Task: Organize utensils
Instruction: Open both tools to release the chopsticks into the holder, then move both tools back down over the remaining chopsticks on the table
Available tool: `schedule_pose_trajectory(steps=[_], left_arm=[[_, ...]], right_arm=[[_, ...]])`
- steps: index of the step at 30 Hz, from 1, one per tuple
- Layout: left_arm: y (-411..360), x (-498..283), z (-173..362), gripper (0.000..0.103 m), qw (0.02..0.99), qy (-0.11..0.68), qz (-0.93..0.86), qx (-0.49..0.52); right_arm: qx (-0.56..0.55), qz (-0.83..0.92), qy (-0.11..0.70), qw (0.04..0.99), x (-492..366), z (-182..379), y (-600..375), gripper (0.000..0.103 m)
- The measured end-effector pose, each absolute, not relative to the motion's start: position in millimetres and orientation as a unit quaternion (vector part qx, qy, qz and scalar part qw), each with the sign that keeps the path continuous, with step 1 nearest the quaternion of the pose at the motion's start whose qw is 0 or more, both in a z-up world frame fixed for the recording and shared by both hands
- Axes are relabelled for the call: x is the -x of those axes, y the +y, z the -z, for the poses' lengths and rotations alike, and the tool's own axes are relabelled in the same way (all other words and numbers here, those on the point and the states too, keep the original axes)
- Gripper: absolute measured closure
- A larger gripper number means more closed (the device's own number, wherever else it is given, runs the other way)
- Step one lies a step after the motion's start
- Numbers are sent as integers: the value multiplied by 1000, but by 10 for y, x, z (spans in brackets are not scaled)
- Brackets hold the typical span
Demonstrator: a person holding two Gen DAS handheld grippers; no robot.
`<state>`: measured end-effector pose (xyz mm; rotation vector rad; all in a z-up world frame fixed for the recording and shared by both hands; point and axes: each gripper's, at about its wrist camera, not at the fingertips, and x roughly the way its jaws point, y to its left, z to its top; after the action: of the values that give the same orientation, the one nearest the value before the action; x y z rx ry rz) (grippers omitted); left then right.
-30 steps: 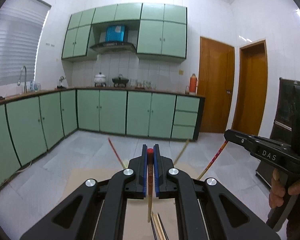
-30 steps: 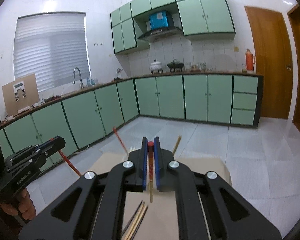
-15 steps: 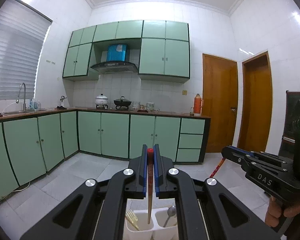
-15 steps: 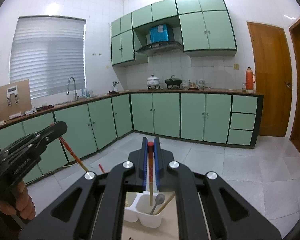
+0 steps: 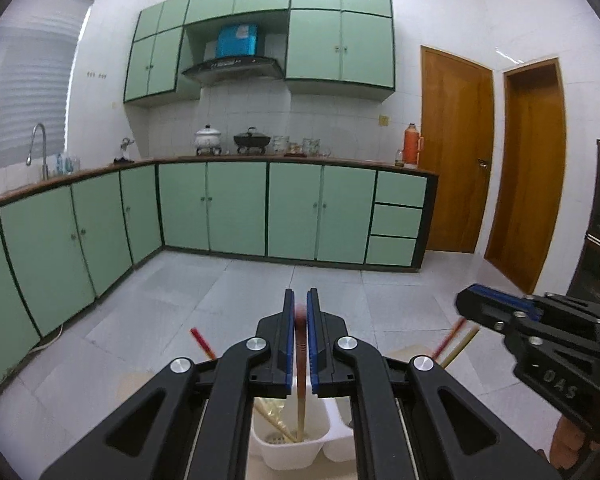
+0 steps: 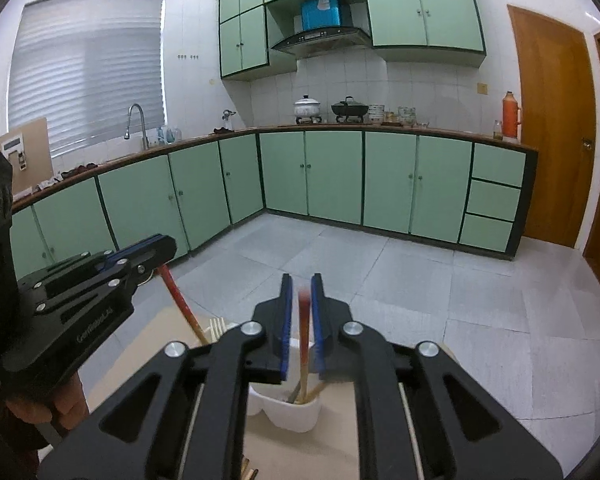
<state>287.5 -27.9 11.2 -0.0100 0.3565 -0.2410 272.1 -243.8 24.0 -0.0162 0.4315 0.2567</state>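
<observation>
Left wrist view, 6 o'clock: left gripper point(image 5: 300, 320), pads shut tight on left chopstick point(image 5: 301, 392). Holds it upright by its blurred red top. Reaches with its pale lower end down into the left compartment of the white caddy point(image 5: 284, 454), also at 6 o'clock, among other sticks leaning there. Pokes out at 8 o'clock from behind the gripper: another red-tipped stick point(image 5: 202, 342). At 4 o'clock, right gripper point(image 5: 466, 306), seen side-on, with two stick ends slanting just below its tip.

Right wrist view, 6 o'clock: jaws slightly parted, having just been opening, with right chopstick point(image 6: 304, 344) standing between them. Shows a thin gap between the stick and the left pad, so no grip on it. Drops with its lower end into the right compartment of the caddy, beside a few pale sticks. At 7 o'clock, pale fork point(image 6: 217, 326) tines sticking up just past the caddy's left side. At 9 o'clock, the left gripper side-on, the red-topped left chopstick slanting down from its tip toward the caddy. Under the caddy, a tan board point(image 6: 340, 440).
</observation>
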Motion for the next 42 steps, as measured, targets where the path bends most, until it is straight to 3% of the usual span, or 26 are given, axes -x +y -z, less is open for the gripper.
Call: schedule_pose_trajectory(steps=[5, 12, 14, 18, 22, 42], left_arm=[[-159, -2717, -273, 85, 982, 154, 111, 12], [-28, -2139, -589, 57, 989, 103, 104, 4], [-8, -1973, -584, 51, 990, 98, 104, 1], [33, -1571, -465, 27, 992, 88, 95, 7], [40, -1274, -257, 14, 991, 96, 91, 9], [122, -583, 1308, 13, 954, 281, 97, -38]], right_arm=[[1, -103, 170, 980, -2478, -405, -2563, 73], [1, -79, 110, 991, -1905, -588, -2777, 44], [2, -74, 101, 992, -1692, -542, -2803, 36], [-6, -66, 105, 992, -1307, -339, -2848, 17], [-19, -62, 125, 990, -1032, -90, -2892, 10], [-9, -46, 245, 968, -212, 1387, -2438, 9]])
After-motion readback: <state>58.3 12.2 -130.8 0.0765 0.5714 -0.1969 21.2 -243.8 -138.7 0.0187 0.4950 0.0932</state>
